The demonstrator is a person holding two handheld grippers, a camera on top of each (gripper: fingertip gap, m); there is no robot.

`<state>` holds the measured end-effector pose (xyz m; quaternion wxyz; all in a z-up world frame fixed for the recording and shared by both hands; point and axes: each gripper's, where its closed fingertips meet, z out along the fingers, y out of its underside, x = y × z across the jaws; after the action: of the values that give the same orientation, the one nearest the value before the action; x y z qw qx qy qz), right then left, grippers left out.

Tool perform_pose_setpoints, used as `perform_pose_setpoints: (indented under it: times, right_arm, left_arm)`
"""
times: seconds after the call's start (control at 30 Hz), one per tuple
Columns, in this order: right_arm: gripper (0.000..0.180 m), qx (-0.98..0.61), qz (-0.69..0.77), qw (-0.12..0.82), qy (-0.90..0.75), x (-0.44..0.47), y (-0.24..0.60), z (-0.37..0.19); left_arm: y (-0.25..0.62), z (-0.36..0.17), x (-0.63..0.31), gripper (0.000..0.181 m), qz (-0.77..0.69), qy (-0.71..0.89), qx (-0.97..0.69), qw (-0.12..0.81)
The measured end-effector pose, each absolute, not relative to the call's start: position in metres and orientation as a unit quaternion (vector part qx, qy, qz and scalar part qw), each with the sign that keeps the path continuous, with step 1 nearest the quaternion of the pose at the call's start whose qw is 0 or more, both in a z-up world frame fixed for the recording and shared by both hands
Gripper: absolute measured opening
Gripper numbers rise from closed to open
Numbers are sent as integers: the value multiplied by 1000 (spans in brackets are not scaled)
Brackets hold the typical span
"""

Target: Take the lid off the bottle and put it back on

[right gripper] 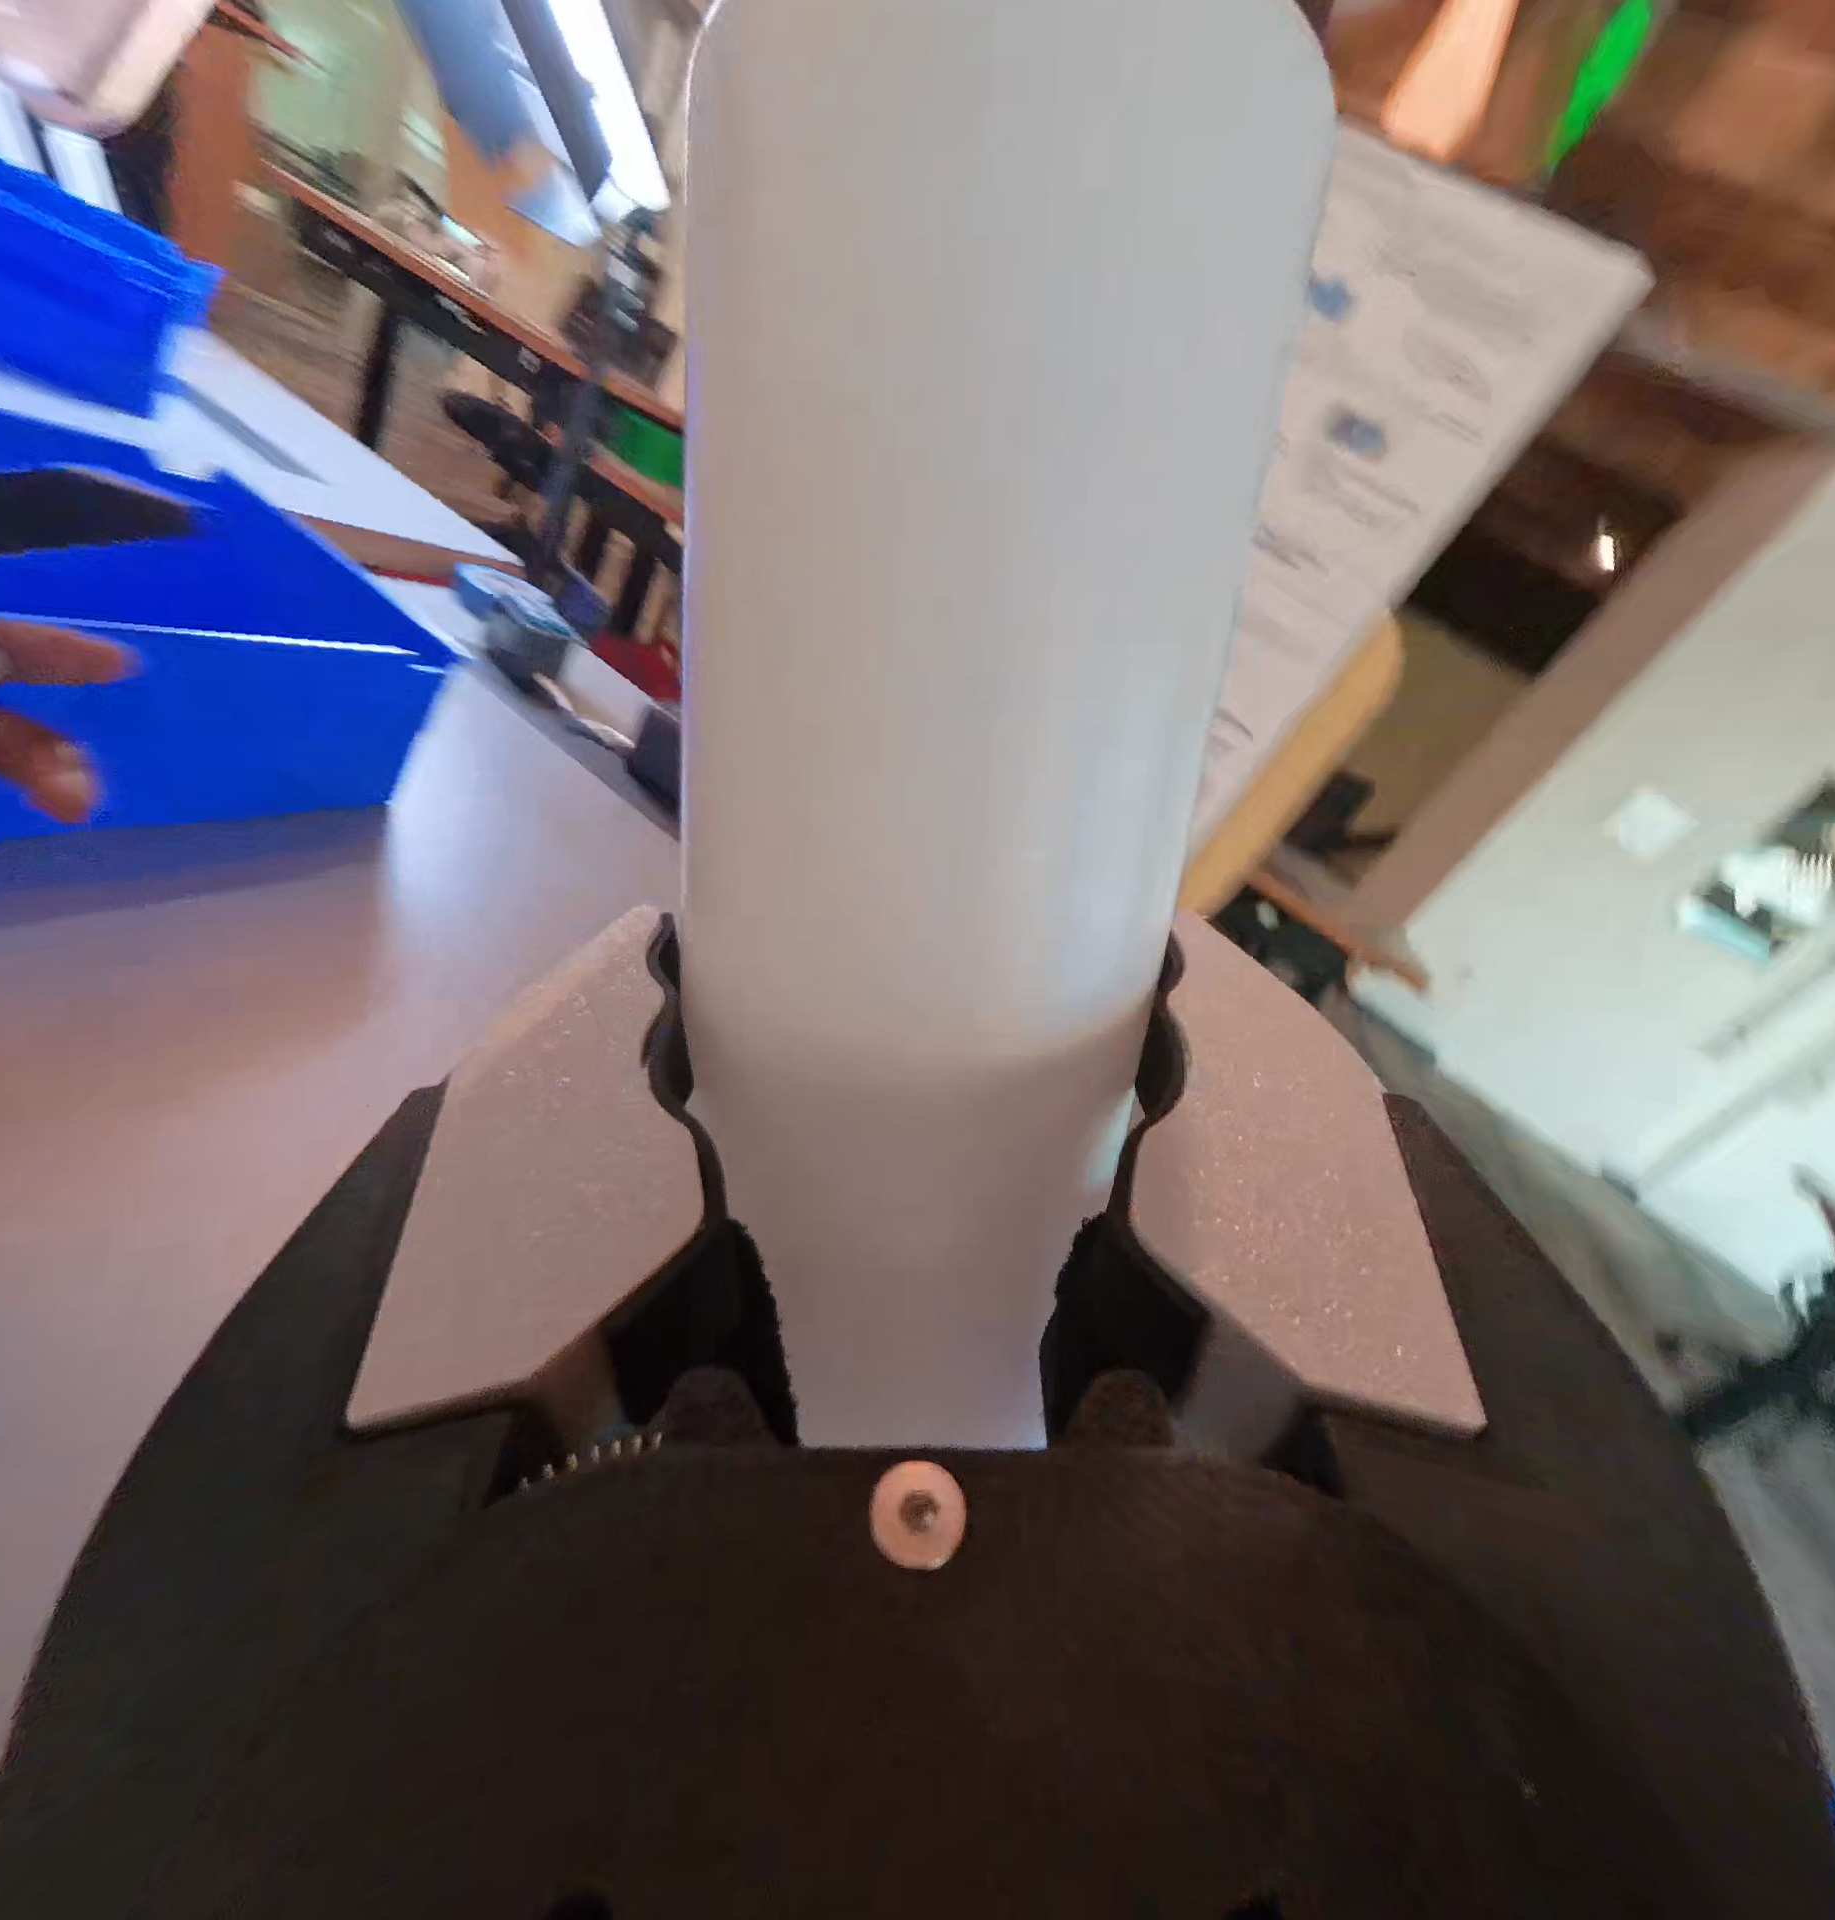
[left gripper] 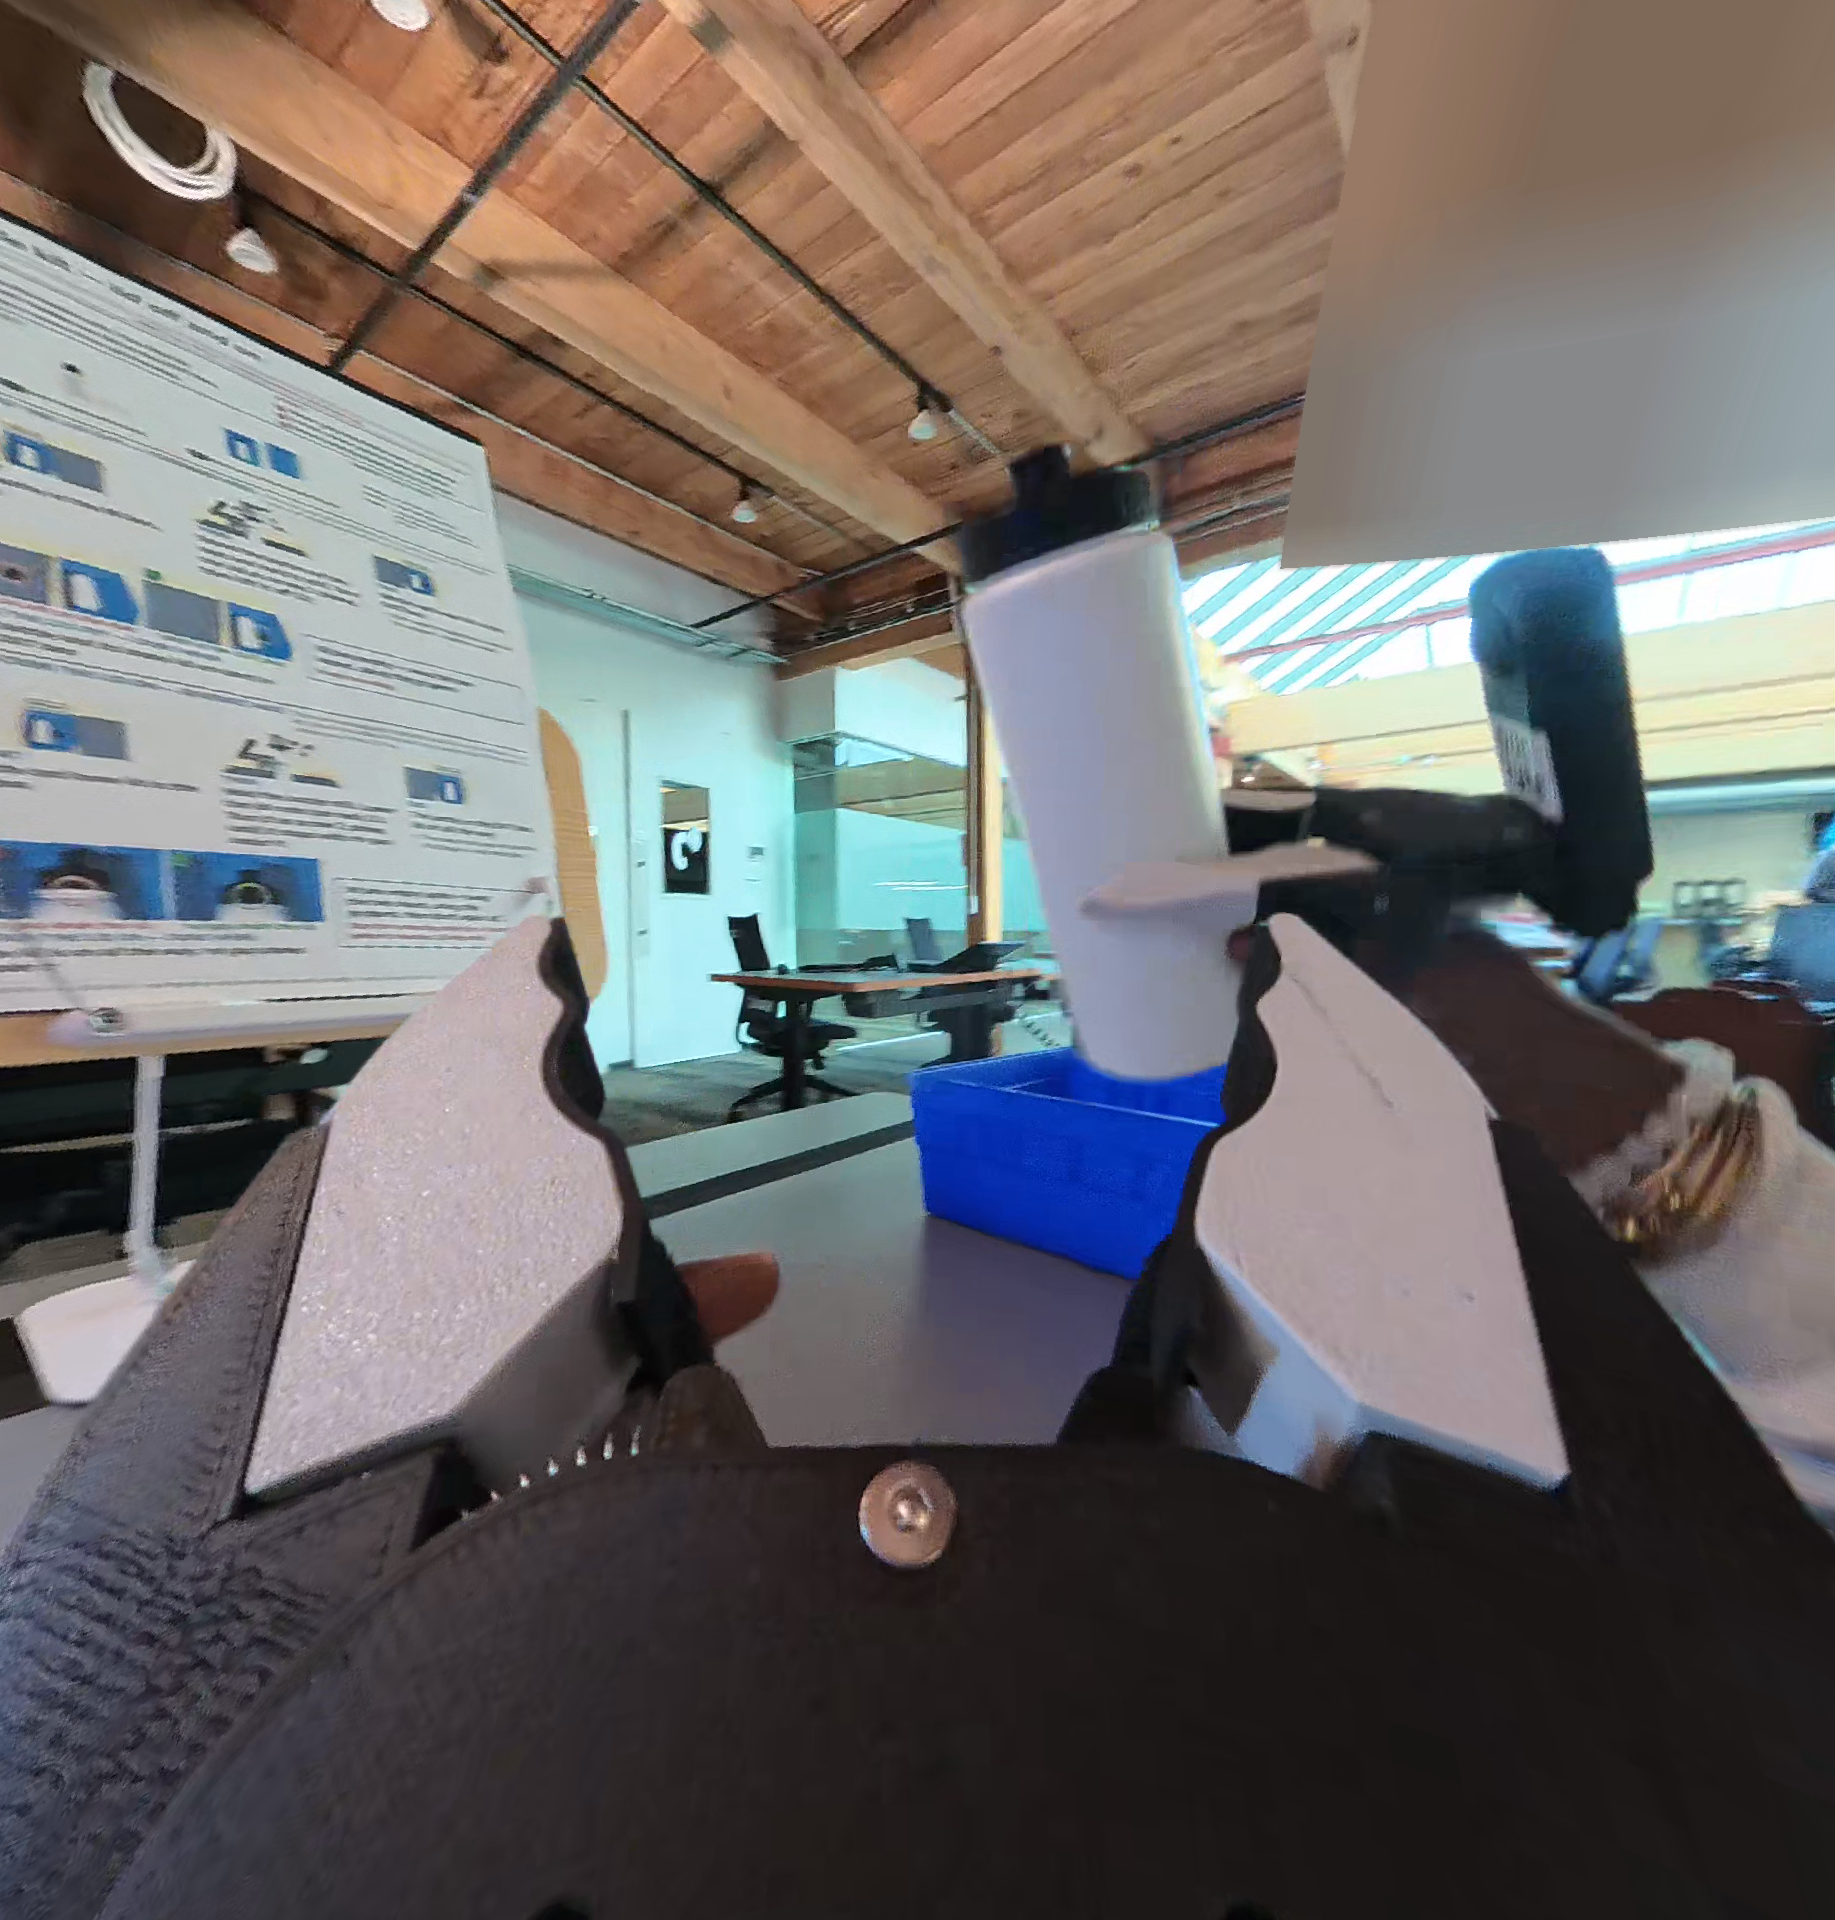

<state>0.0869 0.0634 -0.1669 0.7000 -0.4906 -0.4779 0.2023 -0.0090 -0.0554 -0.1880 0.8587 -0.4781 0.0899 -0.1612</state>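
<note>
A: Where is the white bottle [left gripper: 1095,790]?
B: Up over the worktop [left gripper: 892,1288], squeezed by the right gripper [right gripper: 918,1049]. Its black lid [left gripper: 1064,520] is on.
A: And the left gripper [left gripper: 908,997]?
B: Wide apart, holding nothing, near the blue bin [left gripper: 1048,1153].

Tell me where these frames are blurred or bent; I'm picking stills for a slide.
Left wrist view: the bottle and its dark lid smear slightly, the poster is soft, and the ceiling beams curve from the wide lens. Right wrist view: the blue bin and background streak, while the right gripper stays fairly sharp.
</note>
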Motion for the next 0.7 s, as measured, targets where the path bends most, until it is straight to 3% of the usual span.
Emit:
perform_pose_setpoints:
  times: [0.13, 0.27, 0.47, 0.7]
  right_arm:
    - [86, -653, 188, 616, -398, 165, 157, -169]
    - [86, -786, 144, 500, -335, 227, 225, -231]
    - [86, -883, 109, 344, -301, 259, 243, -332]
    - [83, -904, 88, 293, -300, 262, 239, -358]
  left_arm:
    - [-56, -185, -16, 115, -144, 70, -473, 866]
    - [-57, -183, -19, 114, -127, 70, -465, 873]
    - [-54, -188, -12, 113, -103, 95, -475, 869]
    - [-52, -194, 3, 107, -73, 139, -494, 855]
